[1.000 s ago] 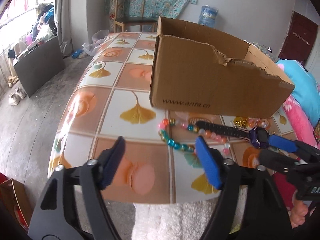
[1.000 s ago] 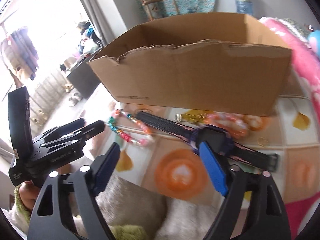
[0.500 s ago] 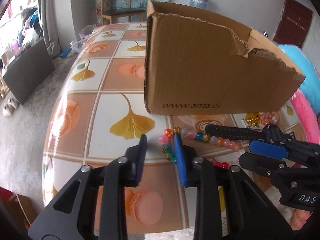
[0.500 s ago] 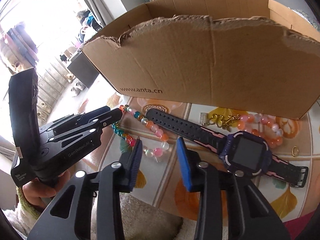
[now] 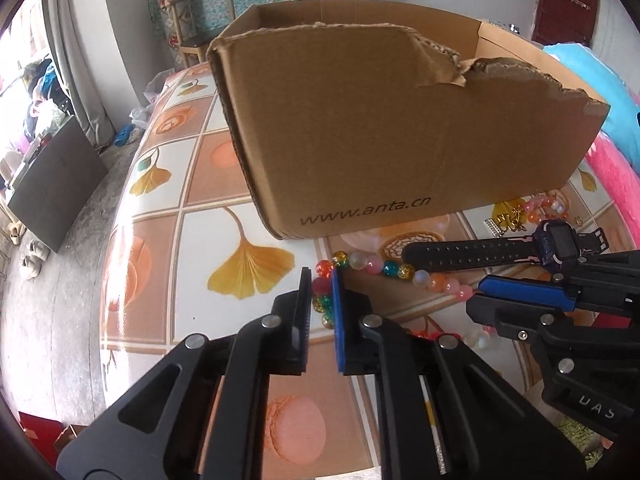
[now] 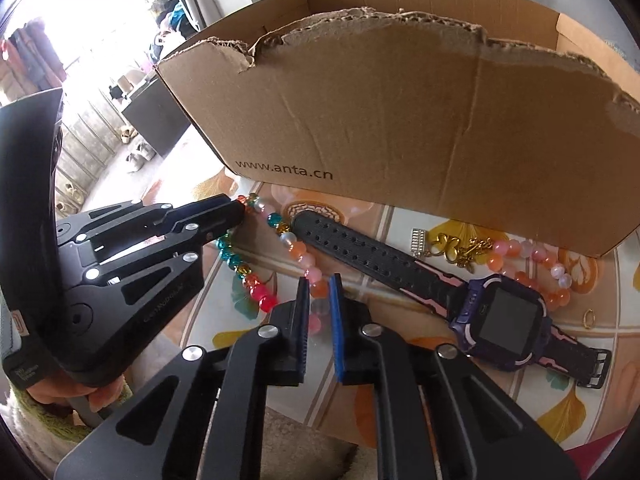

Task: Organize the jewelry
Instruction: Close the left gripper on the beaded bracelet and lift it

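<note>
Between both claws, bead necklace (image 5: 362, 262)

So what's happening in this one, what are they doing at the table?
A person is tidying jewelry on a tiled-pattern table. Both jaws have just been closing: the left hand-held gripper pinches one end of a multicoloured bead necklace, the right hand-held gripper another stretch. A purple smartwatch lies beside it, before a torn cardboard box.

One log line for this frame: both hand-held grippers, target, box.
left hand-held gripper: shut on beads | right hand-held gripper: shut on beads | watch: on table | box: upright
</note>
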The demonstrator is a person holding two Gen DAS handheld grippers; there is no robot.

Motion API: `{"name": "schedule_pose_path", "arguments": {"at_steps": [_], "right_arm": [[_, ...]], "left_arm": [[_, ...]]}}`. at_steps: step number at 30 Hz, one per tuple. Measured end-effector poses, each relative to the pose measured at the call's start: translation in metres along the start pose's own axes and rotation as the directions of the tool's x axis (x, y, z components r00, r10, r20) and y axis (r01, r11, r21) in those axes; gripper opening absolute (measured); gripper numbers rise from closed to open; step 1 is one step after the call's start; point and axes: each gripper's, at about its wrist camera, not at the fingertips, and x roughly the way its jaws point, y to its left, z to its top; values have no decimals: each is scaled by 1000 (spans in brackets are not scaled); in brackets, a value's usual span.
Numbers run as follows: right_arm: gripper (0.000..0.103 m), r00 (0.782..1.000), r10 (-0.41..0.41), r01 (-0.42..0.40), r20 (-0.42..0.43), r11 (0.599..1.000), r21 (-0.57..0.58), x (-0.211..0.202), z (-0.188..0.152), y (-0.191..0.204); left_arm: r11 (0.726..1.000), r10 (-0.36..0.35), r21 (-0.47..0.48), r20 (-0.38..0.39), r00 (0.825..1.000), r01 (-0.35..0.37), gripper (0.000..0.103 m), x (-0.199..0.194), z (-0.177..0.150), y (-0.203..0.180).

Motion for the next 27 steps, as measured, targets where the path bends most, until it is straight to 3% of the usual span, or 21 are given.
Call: {"name": "schedule_pose_path", "arguments": {"at_steps": [7, 16, 19, 22, 27], "right_arm": [[10, 1000, 0, 0, 17, 1000, -18, -4, 0, 1], [10, 992, -9, 20, 127, 996, -87, -48, -8, 11], [10, 982, -7, 31, 186, 992, -123, -74, -7, 16], [10, 967, -4, 47, 256, 986, -162, -104, -1, 18], [10, 923, -1, 100, 385, 966, -237, -148, 38, 22]], "left_arm": [[1000, -1, -19, 36, 999, 1, 9, -14, -5, 2], [999, 34, -20, 145, 989, -32, 9, -75, -3, -6], [999, 31, -17, 207, 978, -28, 9, -104, 4, -9], [999, 34, 5, 300, 953, -37, 9, -140, 21, -16], [998, 32, 40, 408, 913, -53, 9, -169, 65, -16]]}}
